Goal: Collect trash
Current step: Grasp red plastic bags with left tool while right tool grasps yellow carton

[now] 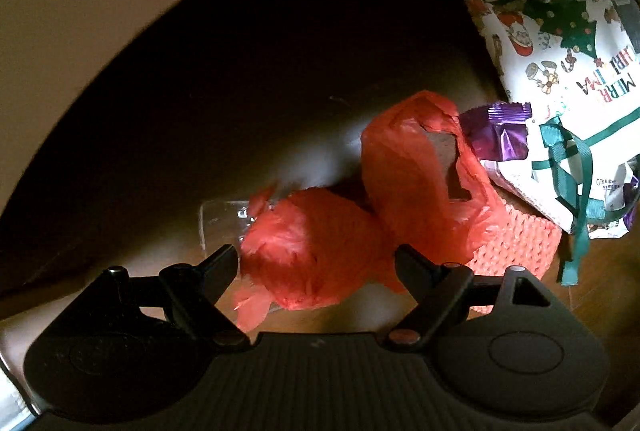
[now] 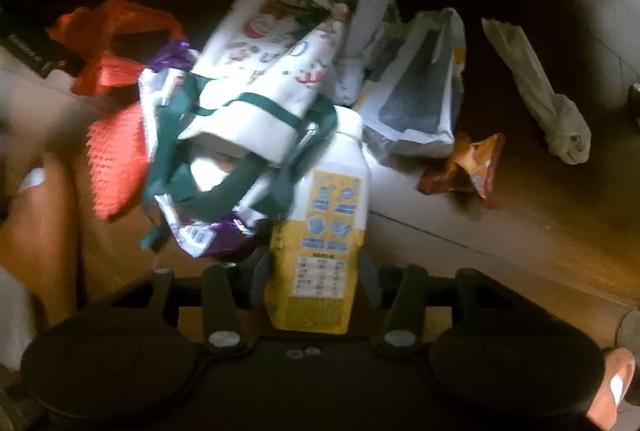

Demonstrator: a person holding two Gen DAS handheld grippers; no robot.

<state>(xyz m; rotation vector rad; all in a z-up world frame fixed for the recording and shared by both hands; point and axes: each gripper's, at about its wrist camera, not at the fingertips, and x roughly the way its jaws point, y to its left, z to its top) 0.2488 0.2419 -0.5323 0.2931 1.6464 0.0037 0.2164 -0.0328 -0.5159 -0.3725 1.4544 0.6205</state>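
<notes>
The left gripper has its fingers well apart, one on each side of a crumpled red plastic bag that fills the gap between them at the lower middle of the left wrist view; the tips look close to the plastic but not pressed into it, so I read this as spread for a grasp rather than a hold. The bag runs up and to the right, toward a second red fold, then a purple wrapper and a Christmas gift bag at the upper right. The right gripper has a yellow and white drink carton standing between its fingers at the lower middle of its own view, long axis running straight up the frame away from the camera. Its fingers appear to stand slightly off the carton's sides, so I judge them apart, though blur makes this uncertain. Beyond the carton, a heap of wrappers lies on the wooden floor. Each piece lies directly ahead of its own gripper.
</notes>
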